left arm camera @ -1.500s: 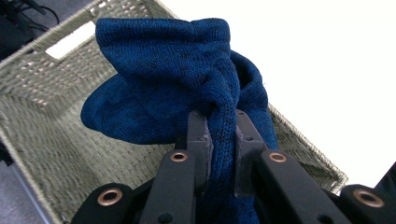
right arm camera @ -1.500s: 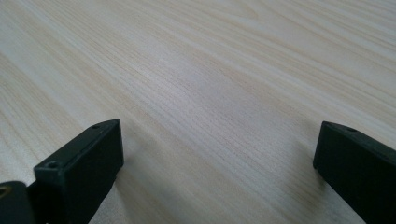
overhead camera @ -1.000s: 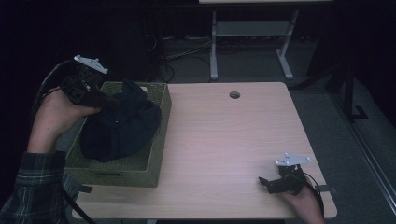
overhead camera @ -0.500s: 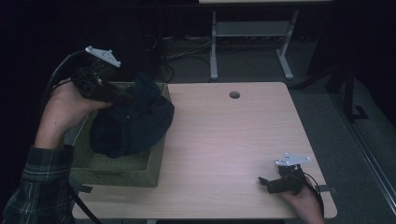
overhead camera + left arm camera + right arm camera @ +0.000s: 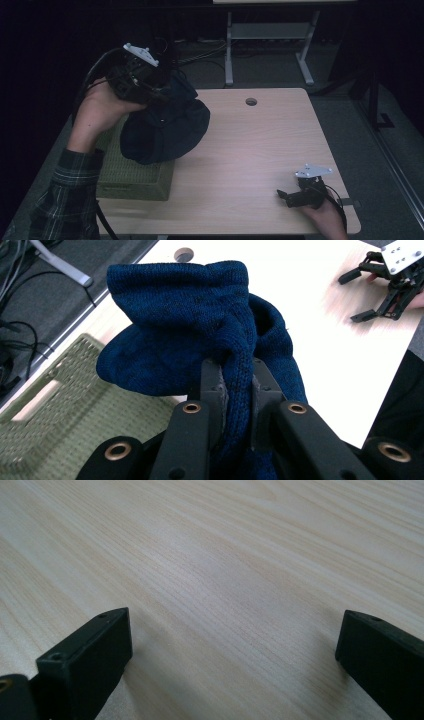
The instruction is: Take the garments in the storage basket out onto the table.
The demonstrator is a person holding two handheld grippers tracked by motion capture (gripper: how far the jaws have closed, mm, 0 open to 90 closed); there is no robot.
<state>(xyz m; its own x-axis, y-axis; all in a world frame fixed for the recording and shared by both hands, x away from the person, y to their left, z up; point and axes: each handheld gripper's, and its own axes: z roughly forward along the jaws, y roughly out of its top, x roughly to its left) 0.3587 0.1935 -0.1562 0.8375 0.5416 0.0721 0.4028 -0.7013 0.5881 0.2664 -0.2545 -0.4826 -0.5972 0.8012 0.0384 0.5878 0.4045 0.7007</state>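
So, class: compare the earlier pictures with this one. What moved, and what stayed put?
The left gripper, shut on the blue knitted garment, has lifted it up out of the green basket and toward the table. The right gripper stayed open, low on the table.

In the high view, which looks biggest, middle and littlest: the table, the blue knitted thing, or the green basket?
Largest to smallest, as they look in the high view:
1. The table, by far the biggest.
2 and 3. The blue knitted thing and the green basket are unsure: the knit is lifted nearer the camera and hides much of the basket.

Overhead view; two close tool-mounted cameras
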